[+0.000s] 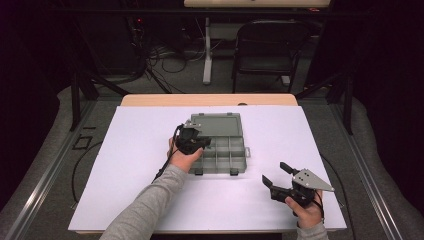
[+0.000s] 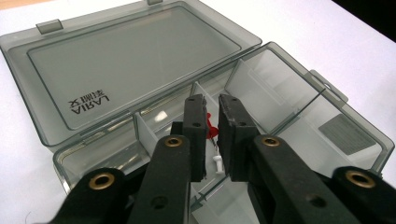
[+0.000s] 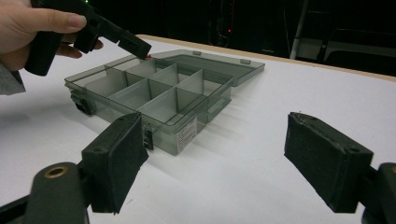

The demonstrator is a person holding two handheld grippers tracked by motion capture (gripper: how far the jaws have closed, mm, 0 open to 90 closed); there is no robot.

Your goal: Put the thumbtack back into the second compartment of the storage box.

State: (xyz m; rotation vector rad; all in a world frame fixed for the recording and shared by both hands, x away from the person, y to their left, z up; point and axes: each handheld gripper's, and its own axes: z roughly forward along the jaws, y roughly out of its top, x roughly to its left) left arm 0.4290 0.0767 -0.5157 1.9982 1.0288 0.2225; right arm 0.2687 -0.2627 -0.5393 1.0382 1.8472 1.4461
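Evidently the left gripper (image 2: 212,135) nips a red pushpin (image 2: 211,122) over the open organizer box (image 1: 235,155) (lid flat) — likely to drop it in. Right gripper (image 1: 276,174) waits aside, gaping and empty.

We see a smoky, glossy clear-plastic organizer box (image 2: 140,60) on a matt white tabletop (image 1: 130,170) sheet edged in wood, and matt black claw pads (image 3: 327,158) with brass-coloured rivets.

Red pin (image 2: 212,122) mostly hidden between the left tool (image 2: 212,135) jaws, white pin (image 2: 217,164) below it partly covered, organizer box (image 2: 280,107) near corner cut off by the frame's bottom edge, lid lettering (image 2: 88,99) upside down, partly illegible
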